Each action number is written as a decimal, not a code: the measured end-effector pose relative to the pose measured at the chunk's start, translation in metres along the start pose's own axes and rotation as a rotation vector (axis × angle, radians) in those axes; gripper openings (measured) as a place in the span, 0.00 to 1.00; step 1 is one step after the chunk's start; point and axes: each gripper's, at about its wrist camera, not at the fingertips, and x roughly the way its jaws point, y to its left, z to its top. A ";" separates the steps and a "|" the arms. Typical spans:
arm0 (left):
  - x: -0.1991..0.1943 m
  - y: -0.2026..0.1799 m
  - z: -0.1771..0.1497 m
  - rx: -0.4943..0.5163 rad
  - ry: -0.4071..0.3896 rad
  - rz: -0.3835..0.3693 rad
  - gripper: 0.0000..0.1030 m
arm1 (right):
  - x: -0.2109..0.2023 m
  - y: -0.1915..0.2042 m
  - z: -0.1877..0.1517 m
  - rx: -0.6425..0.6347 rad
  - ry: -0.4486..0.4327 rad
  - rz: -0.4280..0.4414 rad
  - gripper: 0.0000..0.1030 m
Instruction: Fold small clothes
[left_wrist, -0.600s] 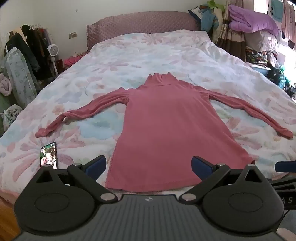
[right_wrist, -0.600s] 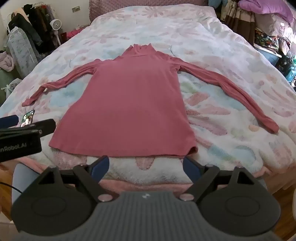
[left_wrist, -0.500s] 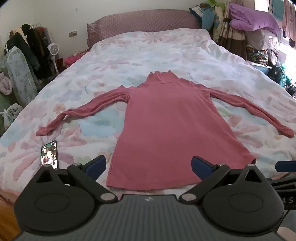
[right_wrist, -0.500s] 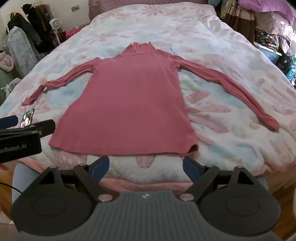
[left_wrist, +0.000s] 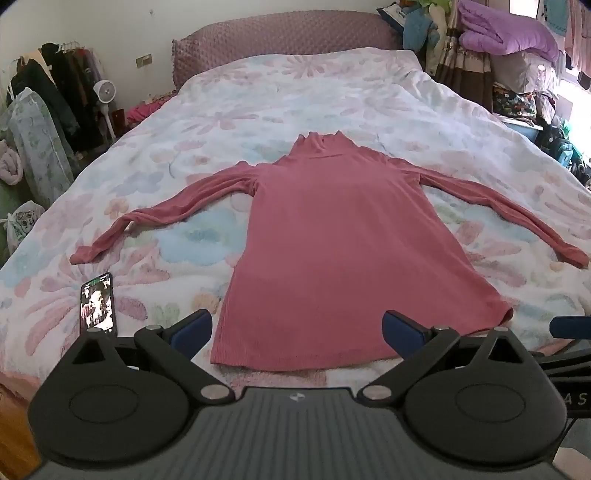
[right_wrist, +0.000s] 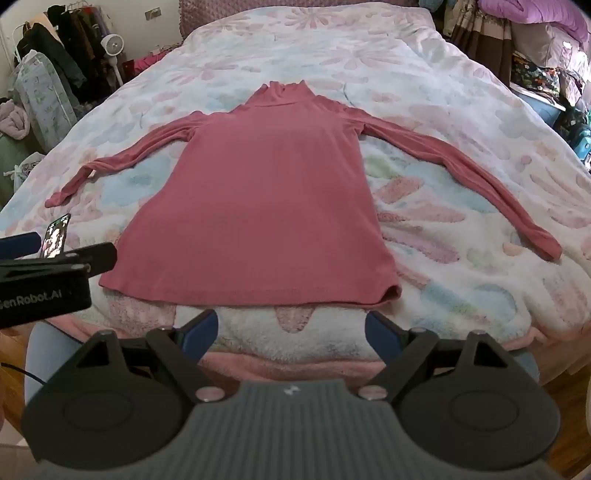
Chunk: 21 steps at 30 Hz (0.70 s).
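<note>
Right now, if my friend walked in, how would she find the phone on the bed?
Start at the big bed with the flowery blanket, where a pink long-sleeved top lies spread flat with its arms out. Follow its left sleeve down to the cuff, then come a little nearer the bed's foot edge. The phone lies there, the only small dark rectangle, with its screen lit up.

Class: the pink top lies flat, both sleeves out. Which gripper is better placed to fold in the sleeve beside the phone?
Probably the left gripper: it hangs open on the phone's side of the pink top.
</note>
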 end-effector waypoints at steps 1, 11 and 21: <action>0.000 0.000 0.000 0.001 0.003 0.001 1.00 | 0.000 0.000 0.000 0.000 0.000 0.000 0.80; 0.006 0.000 -0.004 0.001 0.033 0.002 1.00 | -0.001 0.001 0.000 -0.007 -0.008 -0.008 0.80; 0.008 0.001 -0.006 -0.010 0.039 0.001 1.00 | -0.004 0.004 -0.003 -0.016 -0.023 -0.019 0.80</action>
